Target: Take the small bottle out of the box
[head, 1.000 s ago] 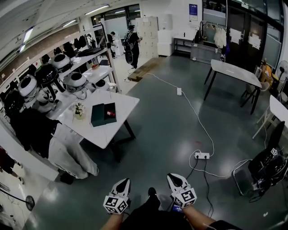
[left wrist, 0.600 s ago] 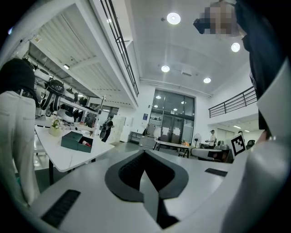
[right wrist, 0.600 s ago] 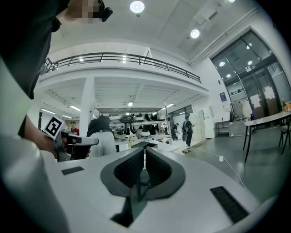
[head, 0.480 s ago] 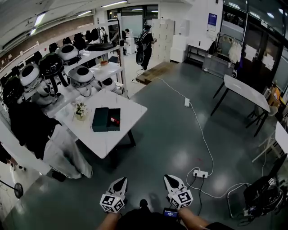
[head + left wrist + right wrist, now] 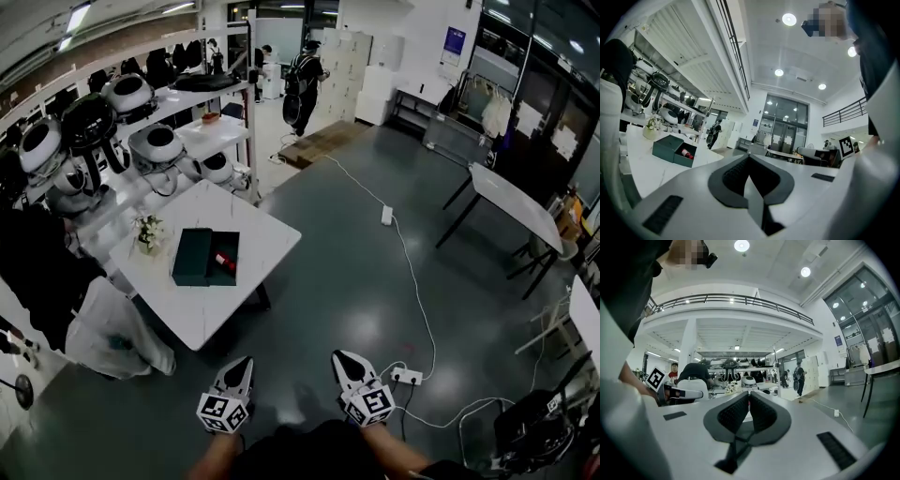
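A dark green box [image 5: 194, 256] lies open on the white table [image 5: 234, 225] at the left of the head view, well ahead of both grippers. A small red bottle [image 5: 225, 262] rests in the box's right half. In the left gripper view the box [image 5: 670, 149] and the bottle [image 5: 686, 153] show far off at the left. My left gripper [image 5: 246, 360] and right gripper [image 5: 337, 355] are held low over the grey floor, both shut with nothing in them. The shut jaws also show in the left gripper [image 5: 749, 157] and right gripper [image 5: 749, 394] views.
A small vase of flowers [image 5: 147, 232] stands on the table beside the box. Shelves with round robot heads [image 5: 155, 145] line the left wall. A white-draped shape [image 5: 103, 328] stands at the table's near left. A power strip [image 5: 405, 376] with a cable lies on the floor.
The head view has drawn nearer to the table, so the table and box have slid left and lower in it. Both grippers stay shut and low.
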Demonstrator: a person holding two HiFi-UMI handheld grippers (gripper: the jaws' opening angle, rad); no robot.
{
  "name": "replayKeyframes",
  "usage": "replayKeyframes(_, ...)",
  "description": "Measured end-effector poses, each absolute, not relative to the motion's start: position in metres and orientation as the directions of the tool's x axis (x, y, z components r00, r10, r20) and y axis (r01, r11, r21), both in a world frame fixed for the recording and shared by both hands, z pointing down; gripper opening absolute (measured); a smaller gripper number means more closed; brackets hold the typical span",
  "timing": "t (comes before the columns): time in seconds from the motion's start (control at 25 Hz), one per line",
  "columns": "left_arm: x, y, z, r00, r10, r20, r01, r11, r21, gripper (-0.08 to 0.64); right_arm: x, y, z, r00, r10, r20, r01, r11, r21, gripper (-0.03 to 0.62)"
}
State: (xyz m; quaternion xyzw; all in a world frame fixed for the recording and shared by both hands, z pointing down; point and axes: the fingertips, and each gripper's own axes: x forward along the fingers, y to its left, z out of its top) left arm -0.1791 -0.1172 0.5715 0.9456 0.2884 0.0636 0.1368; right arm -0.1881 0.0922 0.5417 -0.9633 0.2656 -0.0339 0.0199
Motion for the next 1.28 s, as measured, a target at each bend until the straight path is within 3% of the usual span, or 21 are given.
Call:
replayKeyframes(0.36,-0.095,-0.123,0.597,0.874,0.479,0.084,0.436,-0.848,0.301,0.012,-0.087,0.108,0.582,0.816,-0.574,0.066,-0.567,-0.818,-0.098,0.038)
replayKeyframes(0.6,-0.044,-0.119,0.580,0.970,0.227,0.085,0.191,-0.933,0.303,0.012,0.012,0.100,0.574,0.633,-0.773,0.040,-0.769,-0.634,-0.085,0.038)
replayKeyframes(0.8,-0.004,-0.097,0.551,0.994,0.085,0.064,0.065,-0.962,0.264,0.012,0.080,0.105,0.555,0.471,-0.882,0.020,-0.880,-0.471,-0.052,0.038)
replayKeyframes(1.28,0.047,-0.106,0.529,0.981,-0.160,0.109,-0.182,-0.952,0.245,0.013,0.199,0.078,0.536,0.255,-0.966,-0.031,-0.966,-0.254,-0.044,0.038)
